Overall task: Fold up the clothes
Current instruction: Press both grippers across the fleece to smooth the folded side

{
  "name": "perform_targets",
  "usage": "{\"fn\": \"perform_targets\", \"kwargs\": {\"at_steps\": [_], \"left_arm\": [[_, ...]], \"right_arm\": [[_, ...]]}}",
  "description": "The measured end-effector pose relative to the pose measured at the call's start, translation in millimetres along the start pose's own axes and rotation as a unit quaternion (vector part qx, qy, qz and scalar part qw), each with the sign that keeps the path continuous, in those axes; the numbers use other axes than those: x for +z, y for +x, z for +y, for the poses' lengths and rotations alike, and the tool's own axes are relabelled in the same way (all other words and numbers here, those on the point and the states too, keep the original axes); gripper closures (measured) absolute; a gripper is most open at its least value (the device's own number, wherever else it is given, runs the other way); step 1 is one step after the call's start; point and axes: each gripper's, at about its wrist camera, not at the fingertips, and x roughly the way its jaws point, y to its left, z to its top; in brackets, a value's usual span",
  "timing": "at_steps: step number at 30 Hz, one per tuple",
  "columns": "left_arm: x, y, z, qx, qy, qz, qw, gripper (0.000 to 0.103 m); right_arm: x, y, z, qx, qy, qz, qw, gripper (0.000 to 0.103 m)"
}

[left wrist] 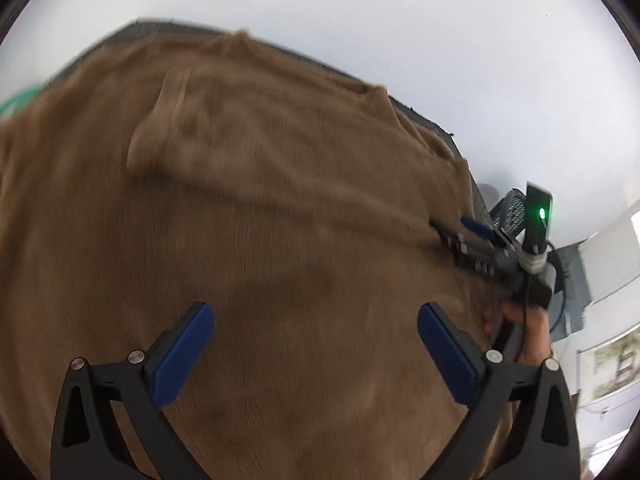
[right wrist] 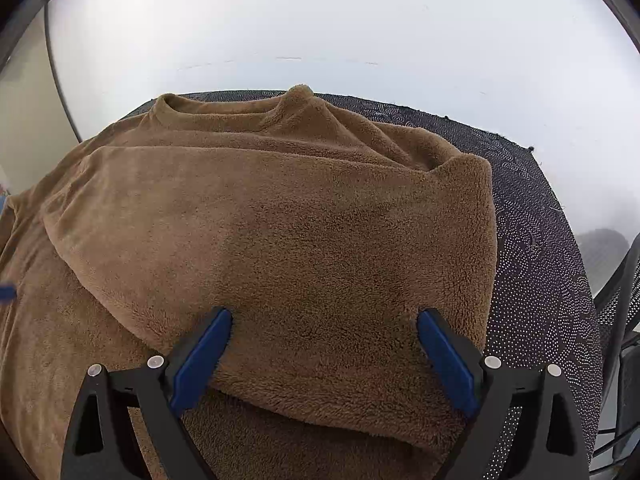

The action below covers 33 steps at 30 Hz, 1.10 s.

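A brown fleece sweater (right wrist: 280, 240) lies on a dark dotted mat (right wrist: 540, 260), collar (right wrist: 224, 114) at the far side. One side is folded over the body, and the fold's edge runs down the right. My right gripper (right wrist: 326, 316) stands open just above this folded flap, with nothing between its fingers. The left wrist view is motion-blurred. There the sweater (left wrist: 260, 220) fills the frame, and my left gripper (left wrist: 316, 312) stands open above it, holding nothing. The right gripper (left wrist: 460, 236) shows at the sweater's right edge, held by a hand (left wrist: 528, 332).
A white wall (right wrist: 320, 20) rises behind the mat. A black mesh chair (right wrist: 624, 292) stands past the mat's right edge. White furniture and a picture (left wrist: 612, 364) are at the right, and something green (left wrist: 20, 98) shows at the far left.
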Motion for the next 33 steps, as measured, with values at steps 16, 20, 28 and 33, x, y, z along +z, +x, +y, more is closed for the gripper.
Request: {"fn": "perform_targets", "kwargs": {"at_steps": [16,20,28,33], "left_arm": [[-43,-1,-13,0.050,0.075,-0.050,0.9946,0.001],[-44,1,-19,0.072,0.090,-0.047,0.9923,0.001],[-42,12,-25,0.100,0.109,-0.040,0.9882,0.001],[-44,16,-28,0.116,0.118,-0.037,0.9855,0.001]], "right_arm": [[-114,-118,80,0.049,-0.024,0.055,0.997,0.007],[-134,-109,84,0.026,-0.023,0.044,0.998,0.001],[-135,-108,81,0.024,-0.016,0.032,0.999,0.001],[-135,-107,82,0.023,-0.015,0.030,0.999,0.001]]}}
